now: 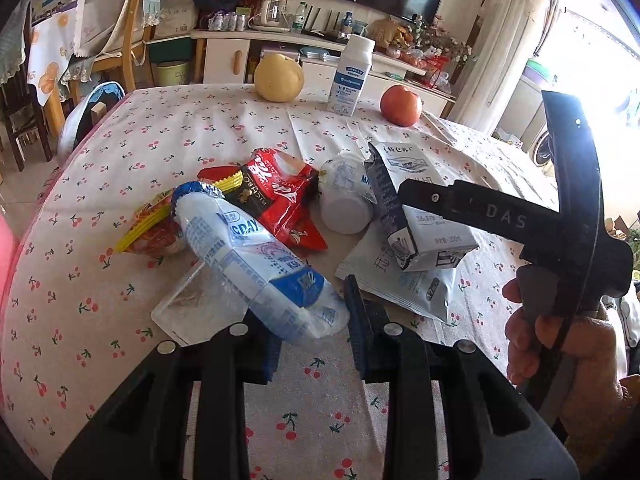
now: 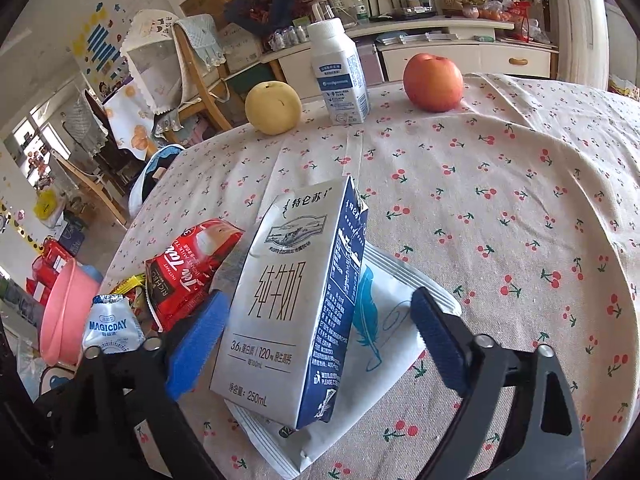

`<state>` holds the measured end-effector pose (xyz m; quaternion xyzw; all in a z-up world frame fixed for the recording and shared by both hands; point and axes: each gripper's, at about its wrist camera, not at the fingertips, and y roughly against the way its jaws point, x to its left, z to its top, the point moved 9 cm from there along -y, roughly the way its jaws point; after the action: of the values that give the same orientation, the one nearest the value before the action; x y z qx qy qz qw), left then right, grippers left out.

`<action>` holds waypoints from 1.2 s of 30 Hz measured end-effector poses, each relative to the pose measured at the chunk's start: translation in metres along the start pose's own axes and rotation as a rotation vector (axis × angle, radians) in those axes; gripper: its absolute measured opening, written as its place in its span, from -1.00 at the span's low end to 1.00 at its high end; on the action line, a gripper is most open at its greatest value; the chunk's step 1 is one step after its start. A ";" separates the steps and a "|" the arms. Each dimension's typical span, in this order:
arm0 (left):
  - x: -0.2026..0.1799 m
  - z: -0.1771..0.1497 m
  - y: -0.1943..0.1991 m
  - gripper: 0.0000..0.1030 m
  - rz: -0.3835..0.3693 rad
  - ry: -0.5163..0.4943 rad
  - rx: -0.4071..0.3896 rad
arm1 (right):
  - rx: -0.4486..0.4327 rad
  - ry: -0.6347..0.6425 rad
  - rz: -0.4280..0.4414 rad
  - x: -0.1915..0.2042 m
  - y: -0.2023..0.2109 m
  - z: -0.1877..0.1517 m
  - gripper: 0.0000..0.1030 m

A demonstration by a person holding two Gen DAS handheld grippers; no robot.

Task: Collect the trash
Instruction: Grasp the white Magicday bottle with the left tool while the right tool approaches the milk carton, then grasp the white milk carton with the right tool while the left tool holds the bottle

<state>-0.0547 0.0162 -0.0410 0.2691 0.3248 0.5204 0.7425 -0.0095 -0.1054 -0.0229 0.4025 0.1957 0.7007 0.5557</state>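
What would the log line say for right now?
left gripper: shut on yogurt bottle | right gripper: open, around milk carton, not gripping | carton lies on tissue pack | step: collecting trash

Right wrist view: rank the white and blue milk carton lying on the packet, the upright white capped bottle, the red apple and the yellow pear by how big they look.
1. White and blue milk carton, largest, though nearest the camera.
2. Upright white capped bottle.
3. Red apple and yellow pear: too alike to rank.

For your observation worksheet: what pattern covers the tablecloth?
Small red cherries on the white tablecloth; clearest in the right wrist view.
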 end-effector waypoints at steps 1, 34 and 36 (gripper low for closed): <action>-0.001 0.001 0.002 -0.42 -0.007 -0.001 -0.004 | -0.001 0.004 -0.003 0.001 0.000 0.000 0.58; 0.035 0.001 -0.002 -0.61 -0.041 0.137 0.024 | 0.010 0.215 -0.106 0.032 -0.014 -0.015 0.41; 0.034 0.002 0.001 -0.66 -0.045 0.134 0.013 | 0.011 0.213 -0.095 0.032 -0.012 -0.016 0.38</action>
<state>-0.0453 0.0484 -0.0461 0.2310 0.3829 0.5185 0.7289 -0.0161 -0.0685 -0.0300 0.3191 0.2761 0.7111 0.5624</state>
